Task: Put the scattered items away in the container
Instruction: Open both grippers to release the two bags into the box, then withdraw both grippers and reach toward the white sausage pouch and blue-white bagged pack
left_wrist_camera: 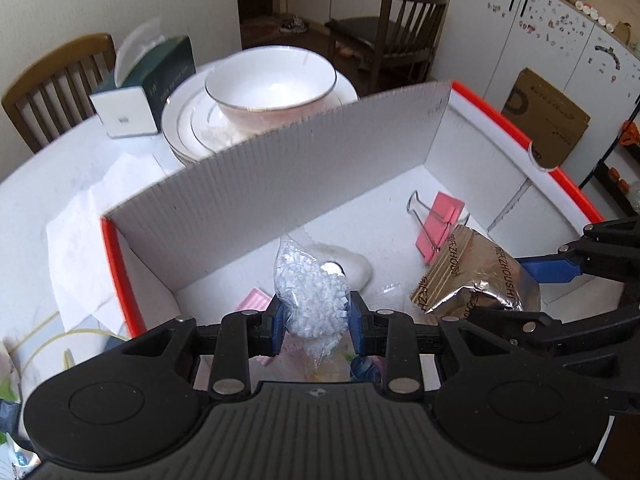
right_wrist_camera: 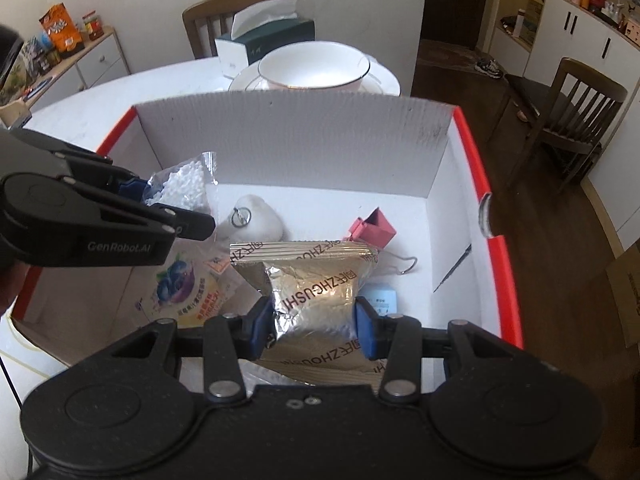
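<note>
A white cardboard box with red rims (left_wrist_camera: 280, 184) (right_wrist_camera: 296, 136) stands on the table, and both grippers hang over it. My left gripper (left_wrist_camera: 318, 320) (right_wrist_camera: 160, 196) is shut on a clear bag of small white beads (left_wrist_camera: 312, 288) (right_wrist_camera: 180, 182). My right gripper (right_wrist_camera: 314, 322) (left_wrist_camera: 556, 270) is shut on a gold foil packet (right_wrist_camera: 316, 284) (left_wrist_camera: 468, 276), pinched at its middle. Inside the box lie a pink binder clip (left_wrist_camera: 438, 226) (right_wrist_camera: 374, 228), a white rounded object with a metal ring (right_wrist_camera: 256, 220) (left_wrist_camera: 352, 266), a blueberry snack packet (right_wrist_camera: 188, 288) and a small pale blue box (right_wrist_camera: 382, 298).
Behind the box stand a white bowl (left_wrist_camera: 272, 84) (right_wrist_camera: 316, 66) on stacked plates and a dark green tissue box (left_wrist_camera: 148, 84) (right_wrist_camera: 264, 40). Crumpled white paper (left_wrist_camera: 88, 216) lies left of the box. Wooden chairs (left_wrist_camera: 408, 28) (right_wrist_camera: 568, 116) ring the table.
</note>
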Demonstrator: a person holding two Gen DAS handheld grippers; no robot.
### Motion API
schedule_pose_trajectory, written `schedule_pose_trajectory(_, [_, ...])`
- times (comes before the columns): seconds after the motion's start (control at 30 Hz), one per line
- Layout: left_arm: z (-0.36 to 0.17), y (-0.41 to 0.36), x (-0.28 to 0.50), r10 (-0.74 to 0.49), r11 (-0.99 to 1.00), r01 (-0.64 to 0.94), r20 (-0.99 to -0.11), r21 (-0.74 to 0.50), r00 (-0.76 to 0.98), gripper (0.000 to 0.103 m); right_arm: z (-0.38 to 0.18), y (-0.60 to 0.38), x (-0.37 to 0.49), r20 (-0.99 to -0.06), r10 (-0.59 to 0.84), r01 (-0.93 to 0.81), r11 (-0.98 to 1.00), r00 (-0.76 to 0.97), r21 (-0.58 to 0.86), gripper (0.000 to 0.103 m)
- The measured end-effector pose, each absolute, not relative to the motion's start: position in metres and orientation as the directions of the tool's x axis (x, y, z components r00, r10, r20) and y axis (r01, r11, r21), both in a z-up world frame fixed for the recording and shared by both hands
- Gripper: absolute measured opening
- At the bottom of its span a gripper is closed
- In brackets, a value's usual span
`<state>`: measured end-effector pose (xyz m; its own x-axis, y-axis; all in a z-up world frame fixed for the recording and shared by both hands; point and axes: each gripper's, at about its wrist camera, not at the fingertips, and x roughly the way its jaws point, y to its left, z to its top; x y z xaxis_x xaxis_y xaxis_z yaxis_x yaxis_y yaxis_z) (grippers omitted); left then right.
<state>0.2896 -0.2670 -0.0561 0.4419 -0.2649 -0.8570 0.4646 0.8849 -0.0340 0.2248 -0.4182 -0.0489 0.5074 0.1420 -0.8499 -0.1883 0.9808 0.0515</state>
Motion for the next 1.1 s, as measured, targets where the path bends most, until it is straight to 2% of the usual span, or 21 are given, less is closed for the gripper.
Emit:
schedule_pose_trajectory(0.5, [-0.06, -0.267, 0.285, -0.248, 0.885, 0.466, -0.868, -0.022, 0.431, 0.031, -0.055, -0.415, 0.229, -0.861, 0.144, -0.211, 0.976, 0.488, 0.044, 0.045])
schedule_pose_trajectory(0.67, [-0.055, -0.265, 0.277, -0.279, 0.876, 0.48, -0.855, -0.041, 0.437, 0.043, -0.051, -0.417, 0.227, -0.854, 0.152, -0.215, 0.975, 0.497, 0.049, 0.047])
schedule_pose_trajectory(0.8, [-0.049, -0.265, 0.269, -0.284, 0.874, 0.484, -0.842, -0.03, 0.459, 0.06, -0.046, -0.42, 0.225, -0.847, 0.157, -0.218, 0.975, 0.508, 0.05, 0.051])
schedule_pose_trajectory(1.1, [-0.034, -0.252, 0.253, -0.3, 0.886, 0.46, -0.815, -0.047, 0.495, 0.06, -0.032, -0.426, 0.215, -0.831, 0.188, -0.229, 0.97, 0.524, 0.075, 0.056])
